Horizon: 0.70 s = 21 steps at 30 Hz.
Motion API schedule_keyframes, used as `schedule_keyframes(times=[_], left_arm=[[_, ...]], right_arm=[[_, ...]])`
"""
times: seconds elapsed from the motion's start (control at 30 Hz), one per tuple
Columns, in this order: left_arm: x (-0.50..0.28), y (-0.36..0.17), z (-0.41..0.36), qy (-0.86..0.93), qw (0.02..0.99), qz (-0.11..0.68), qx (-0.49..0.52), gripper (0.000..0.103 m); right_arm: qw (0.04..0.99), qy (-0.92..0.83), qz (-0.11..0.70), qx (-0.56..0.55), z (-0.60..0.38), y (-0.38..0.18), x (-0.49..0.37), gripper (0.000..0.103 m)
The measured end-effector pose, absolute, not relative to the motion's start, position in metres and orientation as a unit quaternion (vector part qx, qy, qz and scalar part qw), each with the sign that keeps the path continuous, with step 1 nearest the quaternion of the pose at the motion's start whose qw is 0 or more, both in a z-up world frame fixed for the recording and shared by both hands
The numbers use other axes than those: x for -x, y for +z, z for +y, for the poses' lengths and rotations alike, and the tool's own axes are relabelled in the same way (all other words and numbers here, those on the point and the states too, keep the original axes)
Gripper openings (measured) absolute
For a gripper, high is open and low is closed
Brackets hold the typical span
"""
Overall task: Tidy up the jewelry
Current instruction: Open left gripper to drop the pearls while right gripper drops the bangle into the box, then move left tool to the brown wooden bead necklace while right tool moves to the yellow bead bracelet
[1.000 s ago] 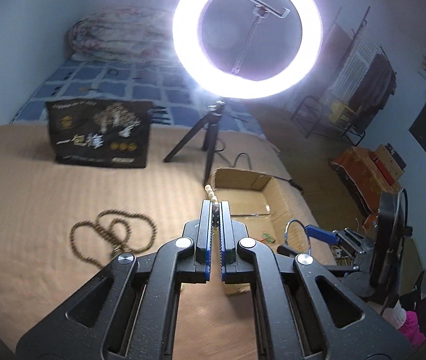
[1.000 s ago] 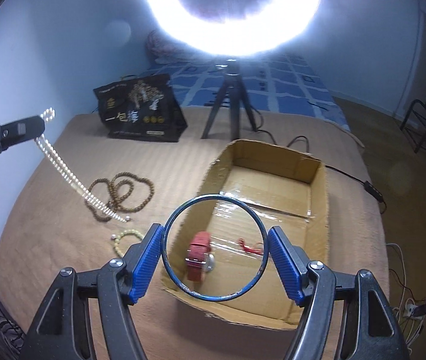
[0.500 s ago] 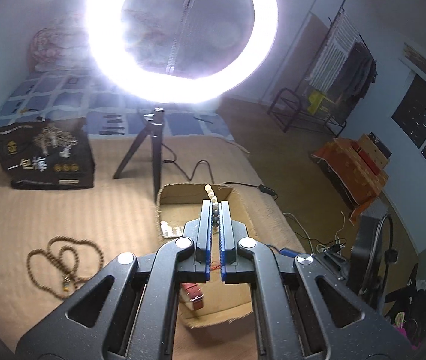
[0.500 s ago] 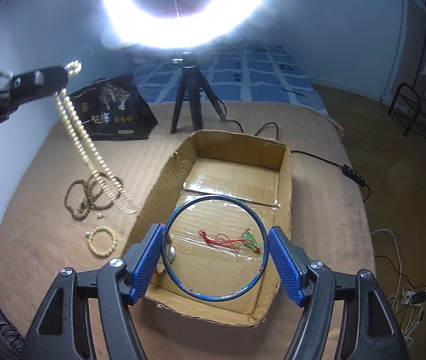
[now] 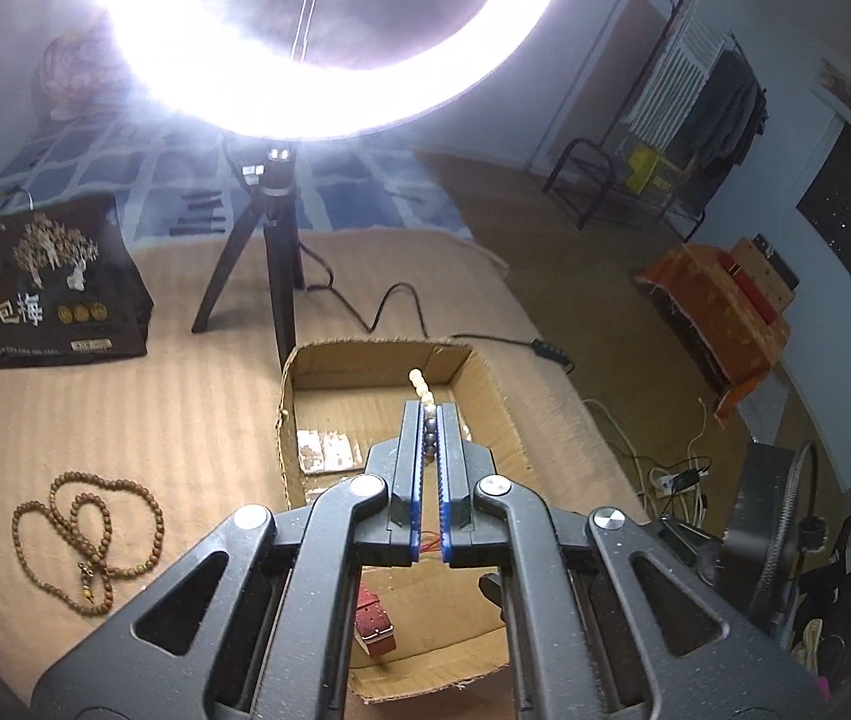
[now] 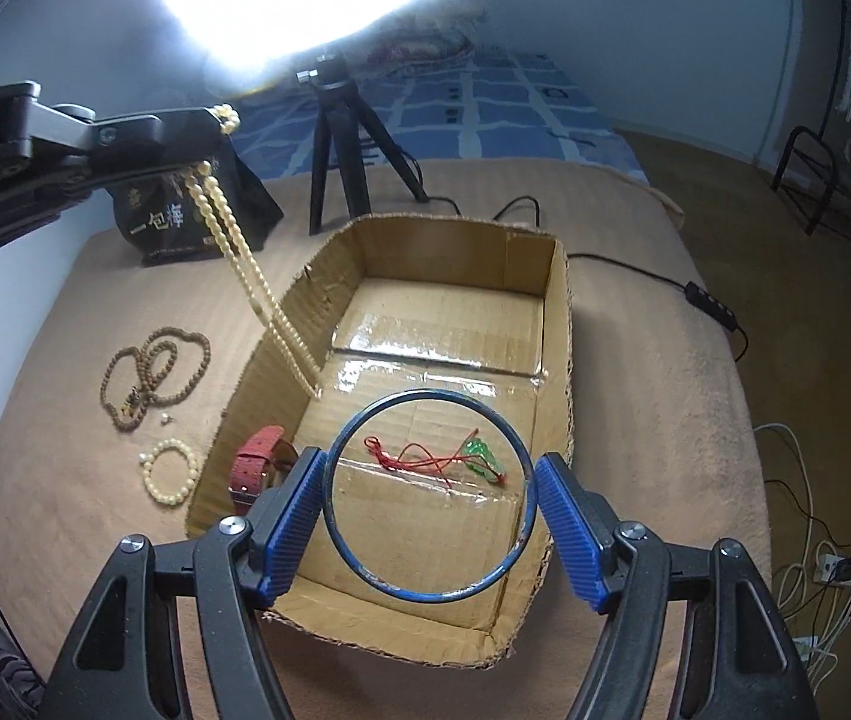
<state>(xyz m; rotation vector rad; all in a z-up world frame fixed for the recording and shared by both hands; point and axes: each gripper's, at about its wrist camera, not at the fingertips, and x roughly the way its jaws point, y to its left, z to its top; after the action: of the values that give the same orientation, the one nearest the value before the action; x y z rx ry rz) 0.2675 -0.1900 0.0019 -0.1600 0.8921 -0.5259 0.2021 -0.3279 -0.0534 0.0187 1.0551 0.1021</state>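
Observation:
My left gripper (image 5: 430,414) is shut on a pearl bead necklace (image 5: 419,384). In the right wrist view the left gripper (image 6: 209,120) holds that necklace (image 6: 245,264) hanging down, its lower end inside the open cardboard box (image 6: 557,312). My right gripper (image 6: 431,498) is shut on a thin blue bangle (image 6: 515,450) held above the box's near half. In the box lie a red watch strap (image 6: 254,462) and a red cord with a green pendant (image 6: 479,456). A brown bead necklace (image 6: 149,372) and a small pearl bracelet (image 6: 170,471) lie on the bed left of the box.
A ring light on a black tripod (image 6: 335,138) stands behind the box, with a black printed bag (image 6: 185,210) to its left. A power cable (image 6: 695,294) runs off the bed's right side. The box (image 5: 485,384) shows under the left gripper.
The left gripper has carried the pearl necklace rightward from over the bed to over the box. The right gripper with the bangle has moved closer above the box.

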Motion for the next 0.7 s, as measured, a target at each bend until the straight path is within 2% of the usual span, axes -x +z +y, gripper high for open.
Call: schedule_keyframes(times=[0.5,0.57,0.6,0.63,0.7], left_arm=[[-0.269,-0.026,-0.200,-0.242,0.855,0.456,0.046,0.002],[-0.269,-0.027,-0.199,-0.239,0.854,0.460,0.044,0.013],[-0.268,-0.027,-0.198,-0.237,0.855,0.459,0.044,0.028],[-0.267,-0.026,-0.196,-0.235,0.857,0.456,0.045,0.035],[-0.266,-0.026,-0.193,-0.234,0.859,0.453,0.048,0.035]], right_arm=[[0.855,0.048,0.517,0.000,-0.325,-0.066,-0.204,0.073],[0.854,0.048,0.518,0.005,-0.323,-0.066,-0.205,0.075],[0.855,0.049,0.517,0.005,-0.322,-0.065,-0.204,0.078],[0.856,0.048,0.515,0.005,-0.321,-0.065,-0.204,0.080],[0.857,0.048,0.513,0.006,-0.320,-0.063,-0.203,0.080]])
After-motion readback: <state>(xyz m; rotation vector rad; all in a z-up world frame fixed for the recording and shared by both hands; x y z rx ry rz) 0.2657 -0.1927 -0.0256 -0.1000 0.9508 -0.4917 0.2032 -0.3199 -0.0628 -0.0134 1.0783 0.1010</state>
